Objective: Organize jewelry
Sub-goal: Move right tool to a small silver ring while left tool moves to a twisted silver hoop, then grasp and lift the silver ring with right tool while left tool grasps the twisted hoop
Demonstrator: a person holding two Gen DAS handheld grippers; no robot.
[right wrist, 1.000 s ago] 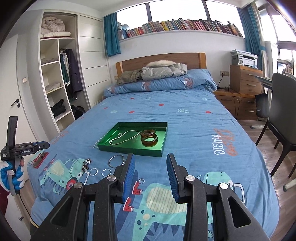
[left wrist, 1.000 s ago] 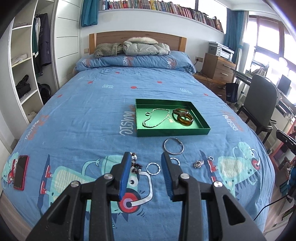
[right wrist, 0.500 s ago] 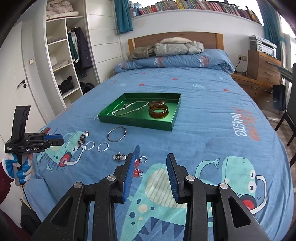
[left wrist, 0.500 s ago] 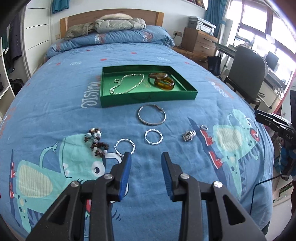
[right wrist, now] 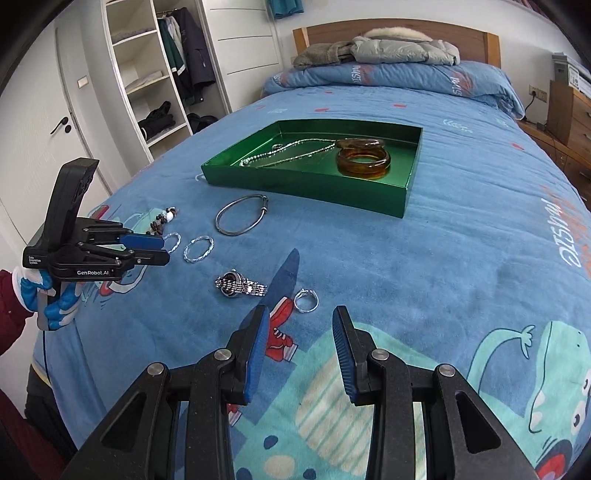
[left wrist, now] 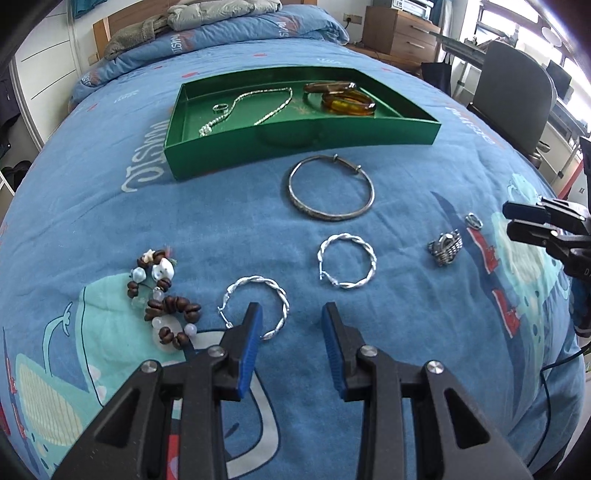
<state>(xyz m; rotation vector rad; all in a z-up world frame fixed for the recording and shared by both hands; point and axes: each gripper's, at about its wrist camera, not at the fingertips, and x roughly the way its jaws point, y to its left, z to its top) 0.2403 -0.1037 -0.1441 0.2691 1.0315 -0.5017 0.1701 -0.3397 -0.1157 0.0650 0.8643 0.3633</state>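
Note:
A green tray [left wrist: 295, 136] [right wrist: 314, 184] on the bed holds a silver chain [left wrist: 251, 107], a small ring and two amber bangles [left wrist: 343, 99] [right wrist: 364, 158]. On the blue bedspread lie a silver bangle [left wrist: 330, 192] [right wrist: 242, 219], two twisted silver hoops [left wrist: 258, 302] [left wrist: 347, 260], a bead bracelet [left wrist: 162, 295], a watch [left wrist: 445, 247] [right wrist: 240, 286] and a ring [left wrist: 474, 221] [right wrist: 306, 300]. My left gripper [left wrist: 291, 321] [right wrist: 146, 247] is open, its left finger over the near hoop. My right gripper [right wrist: 299, 325] [left wrist: 517, 221] is open just short of the ring.
Pillows and a jacket [right wrist: 376, 48] lie at the headboard. An open wardrobe [right wrist: 155, 74] stands left of the bed. A wooden dresser [left wrist: 402, 33] and a grey chair [left wrist: 513, 96] stand to its right.
Both grippers have moved forward and down toward the jewelry on the bedspread. The left one now reaches the near hoop and the right one nears the ring. Both stay open.

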